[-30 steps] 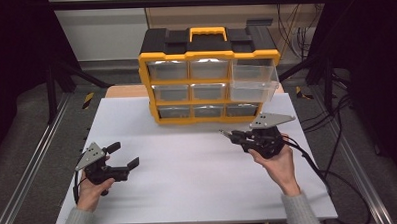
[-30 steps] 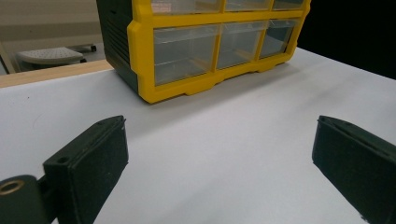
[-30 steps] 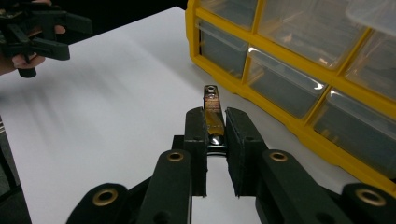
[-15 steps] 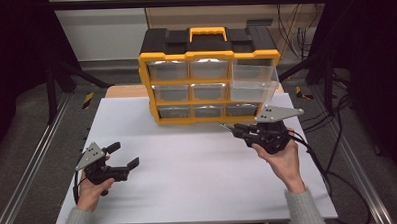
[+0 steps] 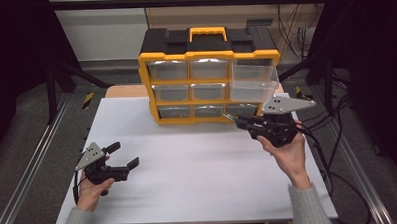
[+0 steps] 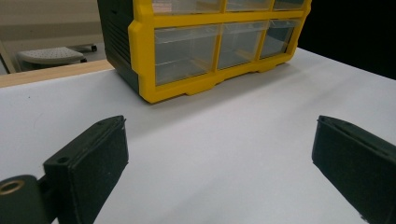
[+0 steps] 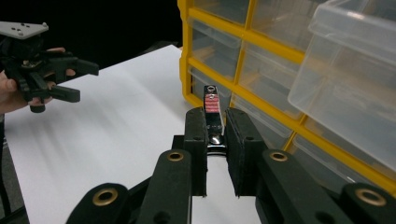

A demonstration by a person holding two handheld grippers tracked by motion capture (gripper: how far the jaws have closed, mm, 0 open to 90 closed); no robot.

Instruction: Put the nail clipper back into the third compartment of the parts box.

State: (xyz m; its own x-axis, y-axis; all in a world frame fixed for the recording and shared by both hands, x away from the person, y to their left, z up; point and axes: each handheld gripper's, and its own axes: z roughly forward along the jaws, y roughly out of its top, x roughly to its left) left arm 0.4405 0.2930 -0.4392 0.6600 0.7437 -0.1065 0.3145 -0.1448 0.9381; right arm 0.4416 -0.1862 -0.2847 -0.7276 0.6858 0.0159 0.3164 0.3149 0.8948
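Note:
A yellow and black drawer cabinet [image 5: 208, 55] with clear drawers stands at the back of the white table; its front also shows in the left gripper view [image 6: 210, 46]. On its right side a clear drawer [image 5: 253, 82] is pulled out, seen close in the right gripper view [image 7: 348, 70]. My right gripper [image 5: 238, 122] hovers just in front of the cabinet's lower right corner, shut on a small silver metal piece with a red label [image 7: 212, 114]. My left gripper [image 5: 124, 154] rests open near the table's front left, nothing between its jaws [image 6: 219, 158].
The white tabletop [image 5: 199, 177] stretches between the two hands. Metal rails [image 5: 33, 163] run along both sides of the table, and cables [image 5: 332, 137] trail off at the right. In the right gripper view the other hand's gripper [image 7: 42, 74] sits far left.
My right gripper has risen with the metal piece and drifted a little right, closer under the pulled-out drawer. The left gripper has stayed put.

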